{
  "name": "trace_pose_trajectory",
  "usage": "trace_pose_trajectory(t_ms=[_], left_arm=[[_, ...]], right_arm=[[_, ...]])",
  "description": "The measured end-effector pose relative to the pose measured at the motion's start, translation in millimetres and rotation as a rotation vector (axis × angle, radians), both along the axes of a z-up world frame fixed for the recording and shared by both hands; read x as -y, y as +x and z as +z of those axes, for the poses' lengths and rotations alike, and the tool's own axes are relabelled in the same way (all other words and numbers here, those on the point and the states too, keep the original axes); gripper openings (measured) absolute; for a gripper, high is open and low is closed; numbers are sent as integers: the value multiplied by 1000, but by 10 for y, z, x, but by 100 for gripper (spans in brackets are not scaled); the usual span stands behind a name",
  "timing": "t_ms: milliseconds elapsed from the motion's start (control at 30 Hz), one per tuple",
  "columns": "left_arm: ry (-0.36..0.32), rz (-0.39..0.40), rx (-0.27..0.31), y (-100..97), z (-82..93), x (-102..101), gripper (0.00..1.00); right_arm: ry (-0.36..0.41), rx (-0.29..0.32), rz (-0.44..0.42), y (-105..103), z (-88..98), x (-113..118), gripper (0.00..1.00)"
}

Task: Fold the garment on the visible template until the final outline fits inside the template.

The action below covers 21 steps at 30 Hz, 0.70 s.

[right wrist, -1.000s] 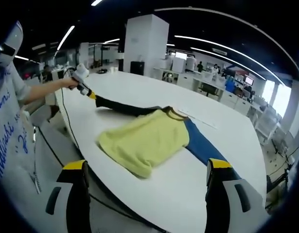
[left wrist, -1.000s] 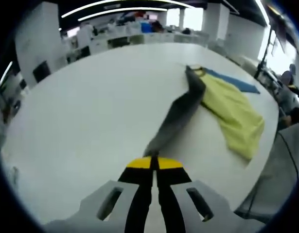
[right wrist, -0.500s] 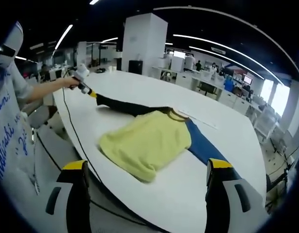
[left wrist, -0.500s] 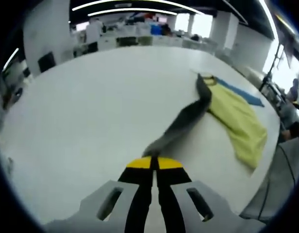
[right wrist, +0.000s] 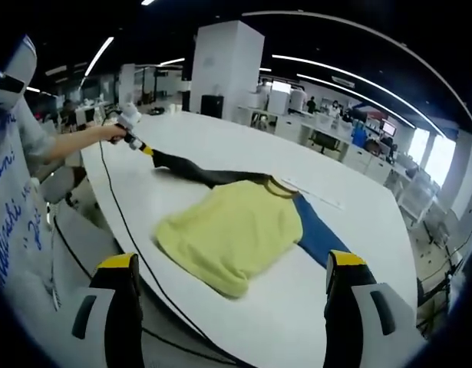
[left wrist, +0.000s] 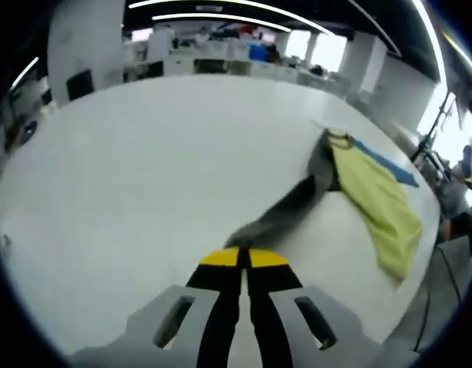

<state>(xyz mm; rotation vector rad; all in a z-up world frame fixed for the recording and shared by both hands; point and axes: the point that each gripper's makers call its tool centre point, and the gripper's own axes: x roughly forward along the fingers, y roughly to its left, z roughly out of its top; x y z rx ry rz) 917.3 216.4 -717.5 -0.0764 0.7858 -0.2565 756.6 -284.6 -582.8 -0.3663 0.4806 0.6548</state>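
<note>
A long-sleeved top lies on the white table [right wrist: 358,207]. Its body is yellow [right wrist: 232,234], with one dark grey sleeve [right wrist: 197,170] and one blue sleeve [right wrist: 316,236]. My left gripper [left wrist: 243,258] is shut on the cuff of the dark grey sleeve [left wrist: 285,211], which stretches away to the yellow body [left wrist: 377,201] and blue sleeve [left wrist: 383,159]. From the right gripper view, the left gripper [right wrist: 136,139] sits in a person's hand at the table's far left. My right gripper [right wrist: 231,262] hangs open off the table's near edge, in front of the yellow hem, holding nothing.
A person in a white shirt with blue lettering [right wrist: 13,215] stands at the left. A black cable [right wrist: 136,257] runs along the table's near edge. A pale strip [right wrist: 312,192] lies on the table beyond the collar. Desks and pillars fill the office behind.
The left gripper keeps its hold and has drawn the dark sleeve out a little straighter. The yellow body has shifted slightly on the table. The right gripper stays open.
</note>
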Motion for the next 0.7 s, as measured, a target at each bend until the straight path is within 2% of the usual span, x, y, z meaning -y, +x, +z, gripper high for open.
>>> trace_pose_trajectory(t_ms=[467, 700], left_arm=[[-68, 59, 2, 136, -53, -304, 0], [-81, 84, -3, 216, -62, -434, 0]], right_arm=[[-23, -1, -16, 20, 28, -137, 100], [-28, -6, -13, 61, 19, -229, 100]])
